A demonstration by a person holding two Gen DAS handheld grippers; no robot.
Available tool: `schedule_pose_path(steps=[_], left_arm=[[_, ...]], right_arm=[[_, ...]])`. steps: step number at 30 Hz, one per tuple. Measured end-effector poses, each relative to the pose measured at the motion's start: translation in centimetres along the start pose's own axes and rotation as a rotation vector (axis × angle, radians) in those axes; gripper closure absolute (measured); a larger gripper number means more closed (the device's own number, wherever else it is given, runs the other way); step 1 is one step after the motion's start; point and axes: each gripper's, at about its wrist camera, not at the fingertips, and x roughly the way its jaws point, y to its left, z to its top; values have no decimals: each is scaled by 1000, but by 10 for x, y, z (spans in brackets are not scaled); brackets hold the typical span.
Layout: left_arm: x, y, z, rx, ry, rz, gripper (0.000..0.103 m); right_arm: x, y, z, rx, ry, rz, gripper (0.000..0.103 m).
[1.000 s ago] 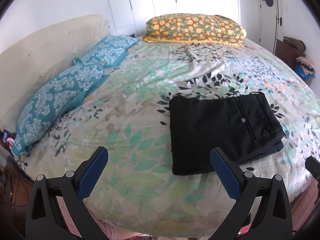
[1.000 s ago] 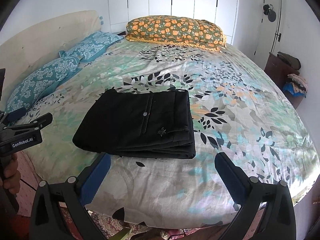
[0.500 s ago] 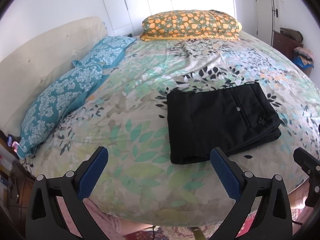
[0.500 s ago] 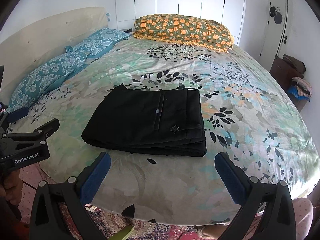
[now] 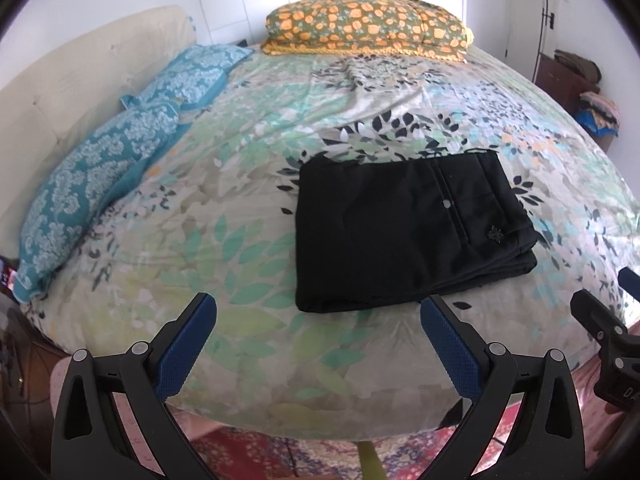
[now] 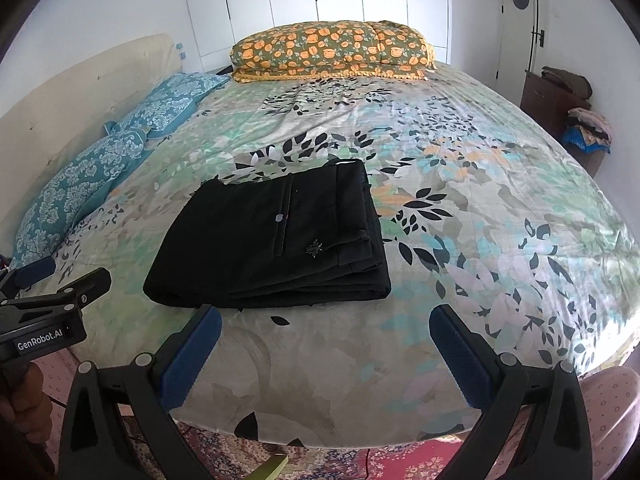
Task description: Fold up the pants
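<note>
Black pants (image 5: 404, 232) (image 6: 276, 240) lie folded into a flat rectangle on the floral bed cover (image 5: 224, 184) (image 6: 460, 208), near the front edge. A small button and a metal ornament show on the top layer. My left gripper (image 5: 318, 320) is open, held off the bed's front edge, short of the pants and empty. My right gripper (image 6: 325, 332) is also open and empty, in front of the pants' near edge. The left gripper's body (image 6: 44, 320) shows at the left of the right wrist view, held by a hand (image 6: 24, 396).
Two blue patterned pillows (image 5: 96, 176) lie along the cream headboard (image 5: 80, 76) on the left. An orange floral pillow (image 5: 364, 26) sits at the far side. A dark cabinet with piled clothes (image 6: 576, 108) stands at the right wall. A patterned rug (image 6: 360, 460) lies below.
Both grippers have drawn back and lifted slightly from the bed, so more of the bed's front edge and the rug show. The pants have not moved.
</note>
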Motion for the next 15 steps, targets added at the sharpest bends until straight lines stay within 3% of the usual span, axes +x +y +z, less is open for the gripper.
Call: schedule_pose_path(steps=[5,15], left_arm=[[11,-2,2,27,5,-25,1],[18,6,1,-35,25,-83,1]], right_arm=[[5,-3,3,42,1,-32,0],[4,15,7,-110,-14,-81,0]])
